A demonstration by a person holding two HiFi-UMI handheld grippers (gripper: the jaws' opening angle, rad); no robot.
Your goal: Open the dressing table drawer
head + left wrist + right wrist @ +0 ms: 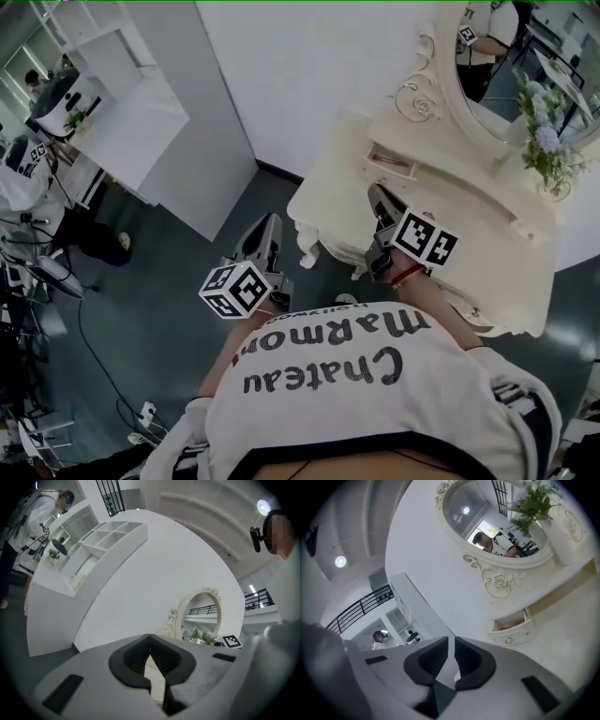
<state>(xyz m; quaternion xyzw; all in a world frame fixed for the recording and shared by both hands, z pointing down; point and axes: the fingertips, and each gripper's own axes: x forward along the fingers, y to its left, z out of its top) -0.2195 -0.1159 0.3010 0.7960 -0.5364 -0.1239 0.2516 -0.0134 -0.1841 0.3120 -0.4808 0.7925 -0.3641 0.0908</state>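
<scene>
**Holding Both Grippers Clear of the Dressing Table Drawer**

1. Drawer location. The small drawer [391, 161] sits in the raised back tier of the cream dressing table [333, 192], below the oval mirror [502, 61]. In the head view it lies at 1 o'clock from picture centre. It stands pulled out of its recess, and a red item shows inside. In the right gripper view it appears at 4 o'clock, with its round knob [508, 641] facing the camera.

2. Right gripper [379, 199]. It is over the tabletop, tips pointing toward 12 o'clock. The drawer lies just beyond the tips, near but not touching. The jaws are closed down to a thin slit and nothing is between them.

3. Left gripper [266, 228]. It is off the table, at 9 o'clock from the table's front corner, above the dark floor. The jaw tips meet and it is empty.

4. Surroundings. A vase of flowers [548, 141] stands at 5 o'clock from the mirror. A white shelf unit [122, 103] occupies 10 o'clock.
</scene>
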